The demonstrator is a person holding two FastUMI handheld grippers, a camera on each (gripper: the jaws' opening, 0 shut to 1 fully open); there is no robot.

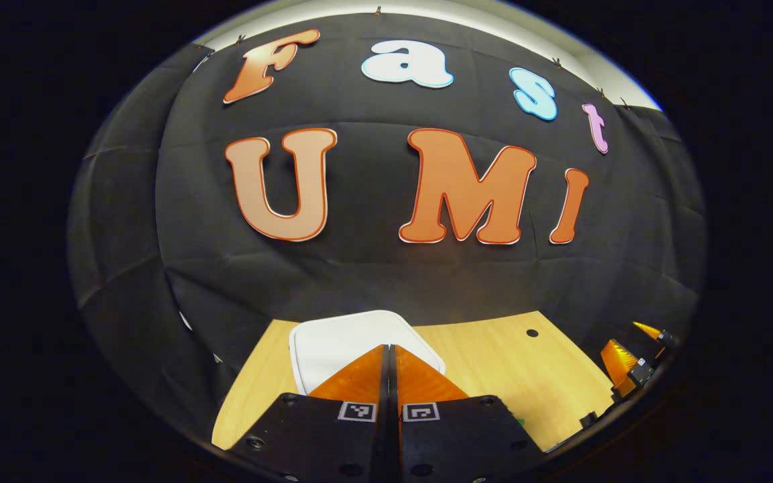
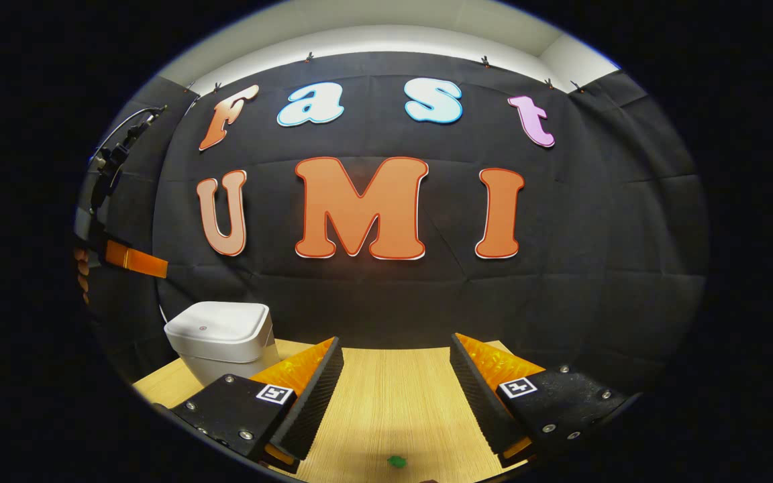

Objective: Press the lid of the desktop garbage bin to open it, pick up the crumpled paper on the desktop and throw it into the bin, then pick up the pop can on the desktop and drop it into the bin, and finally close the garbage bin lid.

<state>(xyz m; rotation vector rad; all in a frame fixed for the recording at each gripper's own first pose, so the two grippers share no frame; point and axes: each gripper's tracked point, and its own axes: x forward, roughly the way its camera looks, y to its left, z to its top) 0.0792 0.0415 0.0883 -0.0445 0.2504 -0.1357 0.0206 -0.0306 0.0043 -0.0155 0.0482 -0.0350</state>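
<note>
The left gripper [image 1: 390, 355] has its jaws pressed together with nothing between them — its tips hang over the closed lid of the white, rounded-square plastic garbage bin [image 1: 333, 339], just ahead on the pale wooden table [image 1: 494, 355]. The right gripper [image 2: 394, 362] is spread wide and empty; the bin [image 2: 222, 339] stands beyond its left finger, lid down — a small green speck [image 2: 396, 460] lies between its jaws.

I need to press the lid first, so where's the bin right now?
The bin stands lid down at the table's far left in the right gripper view, against the black wall. In the left gripper view its lid lies just beyond the shut left gripper.
</note>
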